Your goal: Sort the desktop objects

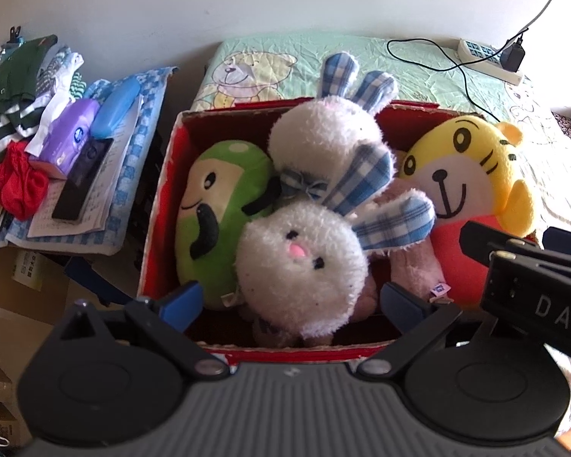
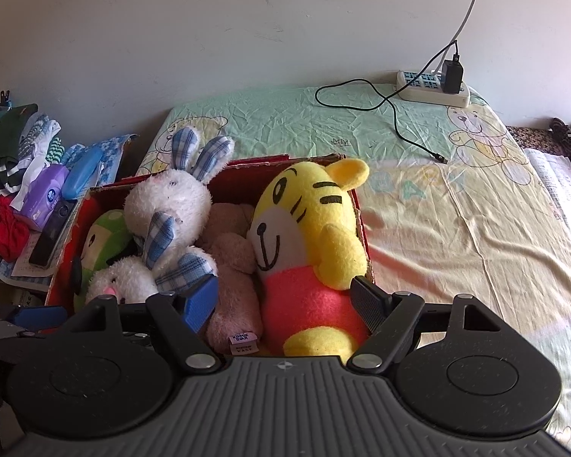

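Observation:
A red cardboard box (image 1: 163,205) (image 2: 259,163) on the bed holds several plush toys. In it are a green toy (image 1: 217,205) (image 2: 102,240), two white rabbits with blue plaid ears (image 1: 300,266) (image 2: 167,202), a pink plush (image 2: 232,289) and a yellow tiger in a red shirt (image 1: 464,175) (image 2: 308,228). My left gripper (image 1: 291,301) is open at the box's near edge, its blue fingers either side of the near rabbit's head without touching it. My right gripper (image 2: 285,302) is open over the tiger's red body and the pink plush. The right gripper's black body (image 1: 521,270) also shows beside the tiger.
A bear-print sheet (image 2: 418,205) covers the bed. A power strip (image 2: 430,85) with a charger and a loose black cable (image 2: 396,114) lies by the wall. At the left, a side surface holds clothes (image 1: 15,87), a purple tissue pack (image 1: 70,133), a blue case (image 1: 116,106) and a black remote (image 1: 83,179). Papers (image 2: 559,190) lie at the right.

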Action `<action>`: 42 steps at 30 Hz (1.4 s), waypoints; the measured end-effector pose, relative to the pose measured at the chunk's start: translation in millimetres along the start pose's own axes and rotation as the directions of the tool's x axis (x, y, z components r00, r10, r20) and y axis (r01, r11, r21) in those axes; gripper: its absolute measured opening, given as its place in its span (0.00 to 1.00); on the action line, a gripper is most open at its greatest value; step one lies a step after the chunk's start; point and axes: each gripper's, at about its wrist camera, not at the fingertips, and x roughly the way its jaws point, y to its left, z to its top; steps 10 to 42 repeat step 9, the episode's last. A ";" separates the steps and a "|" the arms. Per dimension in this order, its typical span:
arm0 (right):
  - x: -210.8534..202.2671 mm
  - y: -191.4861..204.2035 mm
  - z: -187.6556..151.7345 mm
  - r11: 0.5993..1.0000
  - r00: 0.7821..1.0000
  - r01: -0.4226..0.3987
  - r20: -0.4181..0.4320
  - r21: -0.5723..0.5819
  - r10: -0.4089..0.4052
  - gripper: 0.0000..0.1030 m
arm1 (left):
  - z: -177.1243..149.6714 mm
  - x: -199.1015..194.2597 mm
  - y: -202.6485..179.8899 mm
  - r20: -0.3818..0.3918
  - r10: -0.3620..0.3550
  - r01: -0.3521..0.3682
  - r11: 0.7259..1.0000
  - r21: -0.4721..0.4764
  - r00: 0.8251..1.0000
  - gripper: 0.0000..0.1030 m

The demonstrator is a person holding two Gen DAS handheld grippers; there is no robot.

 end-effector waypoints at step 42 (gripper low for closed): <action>0.3 -11.4 -0.9 0.999 1.000 0.019 0.000 0.032 -0.019 0.77 | 0.2 -1.5 -17.1 0.022 -0.009 0.008 0.999 0.048 1.000 0.97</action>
